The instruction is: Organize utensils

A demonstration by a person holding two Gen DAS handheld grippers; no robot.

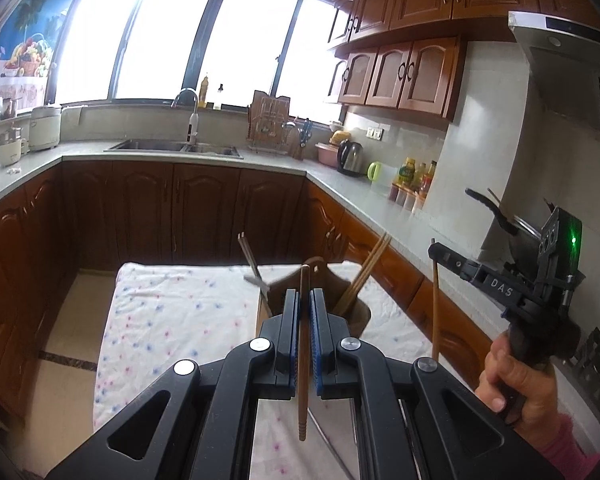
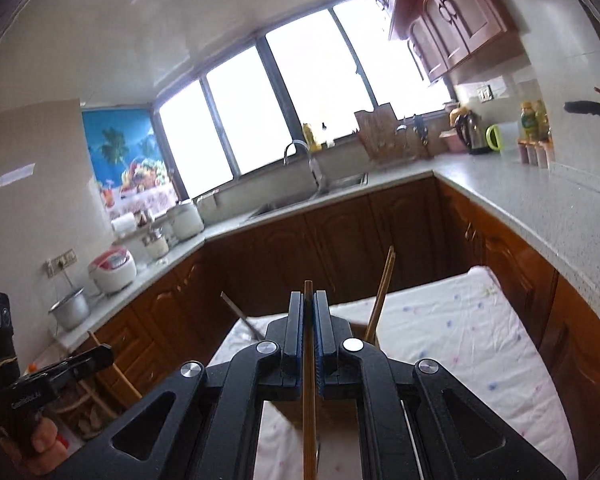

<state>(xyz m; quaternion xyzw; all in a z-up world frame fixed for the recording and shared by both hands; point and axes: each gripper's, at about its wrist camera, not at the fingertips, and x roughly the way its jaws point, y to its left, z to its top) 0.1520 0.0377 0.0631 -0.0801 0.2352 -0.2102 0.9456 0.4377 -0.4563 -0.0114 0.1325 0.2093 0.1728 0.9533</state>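
My left gripper point(image 1: 304, 300) is shut on a wooden chopstick point(image 1: 303, 360) that stands nearly upright between the blue pads. Just beyond it stands a brown utensil holder point(image 1: 352, 312) with a pair of wooden chopsticks point(image 1: 366, 276) and metal chopsticks point(image 1: 254, 268) leaning out. My right gripper point(image 2: 309, 304) is shut on another wooden chopstick point(image 2: 309, 400), held upright above the table; in the left wrist view this gripper point(image 1: 434, 248) is at the right, its chopstick point(image 1: 435, 308) hanging down. The holder is mostly hidden in the right wrist view, where wooden chopsticks point(image 2: 380, 296) stick up.
A table with a white flowered cloth point(image 1: 172, 320) stands amid brown kitchen cabinets point(image 1: 148, 208). The grey countertop point(image 2: 540, 208) runs around, with a sink point(image 1: 172, 146), kettle point(image 1: 350, 158), bottles point(image 1: 416, 176) and rice cookers point(image 2: 112, 270).
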